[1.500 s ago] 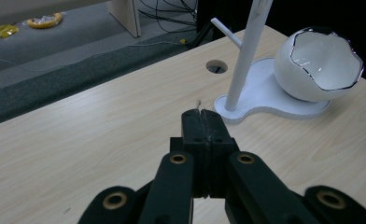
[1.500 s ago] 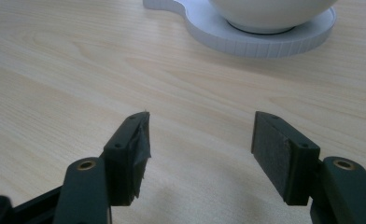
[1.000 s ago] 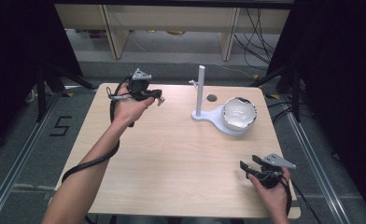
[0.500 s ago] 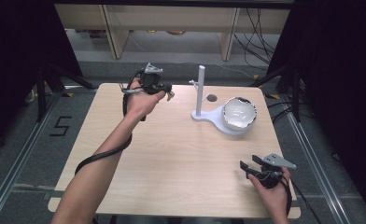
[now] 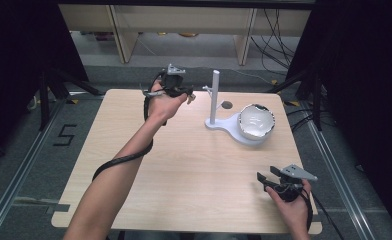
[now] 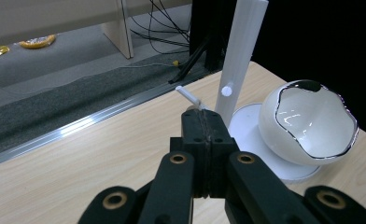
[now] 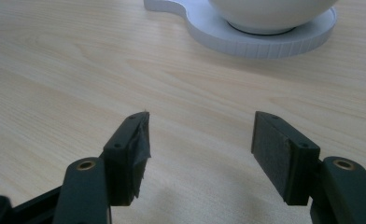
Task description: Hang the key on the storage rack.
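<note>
Wood grain runs pale and smooth across the table (image 5: 184,165), a light rectangular top with rounded corners. At its far right stands a white plastic stand (image 5: 223,124): a flat base shaped like two joined discs, with ribbed edges, and a tall square post (image 5: 215,95) rising from the smaller disc. A short round peg (image 6: 188,96) juts from the post's side. On the larger disc sits a glossy white bowl (image 5: 256,121) with a wavy, dark-edged rim; it leans, its mouth turned partly sideways, and the part of its inside that shows holds nothing.

The left gripper (image 5: 186,94) is held up at the far side of the table, just left of the post, its jaws pressed flat together with no gap between the matte black pads and nothing between them. In the left gripper view (image 6: 204,125) the closed tip sits right below the peg, though I cannot tell if they touch.

The right gripper (image 5: 264,178) rests low at the near right corner, jaws spread wide and empty, well apart from the stand. A scrap of dark tape curls off one pad (image 7: 139,144).
</note>
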Tool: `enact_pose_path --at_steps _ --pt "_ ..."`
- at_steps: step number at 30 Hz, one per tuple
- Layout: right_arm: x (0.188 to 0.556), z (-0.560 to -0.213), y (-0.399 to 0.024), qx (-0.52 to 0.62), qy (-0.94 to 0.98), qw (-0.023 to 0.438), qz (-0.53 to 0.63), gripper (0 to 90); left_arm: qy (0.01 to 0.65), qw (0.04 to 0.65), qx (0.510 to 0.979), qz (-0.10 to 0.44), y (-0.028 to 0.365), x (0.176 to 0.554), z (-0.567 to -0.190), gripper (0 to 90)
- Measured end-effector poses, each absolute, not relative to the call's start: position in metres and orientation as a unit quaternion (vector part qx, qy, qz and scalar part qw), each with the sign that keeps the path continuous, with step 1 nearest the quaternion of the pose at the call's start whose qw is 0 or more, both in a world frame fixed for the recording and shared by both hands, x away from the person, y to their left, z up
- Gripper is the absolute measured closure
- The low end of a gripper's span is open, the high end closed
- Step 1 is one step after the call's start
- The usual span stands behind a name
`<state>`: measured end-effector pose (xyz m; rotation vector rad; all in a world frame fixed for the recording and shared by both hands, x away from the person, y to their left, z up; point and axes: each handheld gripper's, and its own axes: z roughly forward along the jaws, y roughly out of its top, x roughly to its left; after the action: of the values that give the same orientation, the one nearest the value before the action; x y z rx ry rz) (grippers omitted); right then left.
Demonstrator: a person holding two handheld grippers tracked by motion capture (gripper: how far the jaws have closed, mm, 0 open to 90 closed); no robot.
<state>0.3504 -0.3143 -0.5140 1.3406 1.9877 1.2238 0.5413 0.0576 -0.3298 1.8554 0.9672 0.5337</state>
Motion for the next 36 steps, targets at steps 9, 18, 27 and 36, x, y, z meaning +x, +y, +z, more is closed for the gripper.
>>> enact_pose_path --at_steps 9,18,27,36 --pt "0.351 -0.514 -0.316 0.481 0.723 0.234 0.437 38.1 0.393 0.473 0.758 0.218 0.043 0.547 -0.327 89.4" --pt "0.349 -0.512 -0.316 0.489 0.722 0.220 0.438 38.1 0.396 0.473 0.756 0.219 0.034 0.551 -0.327 89.4" --pt "0.350 -0.513 -0.315 0.490 0.720 0.225 0.437 38.1 0.394 0.475 0.754 0.224 0.028 0.553 -0.321 89.4" --pt "0.350 -0.513 -0.314 0.489 0.721 0.219 0.438 38.1 0.391 0.470 0.757 0.229 0.021 0.552 -0.323 89.4"
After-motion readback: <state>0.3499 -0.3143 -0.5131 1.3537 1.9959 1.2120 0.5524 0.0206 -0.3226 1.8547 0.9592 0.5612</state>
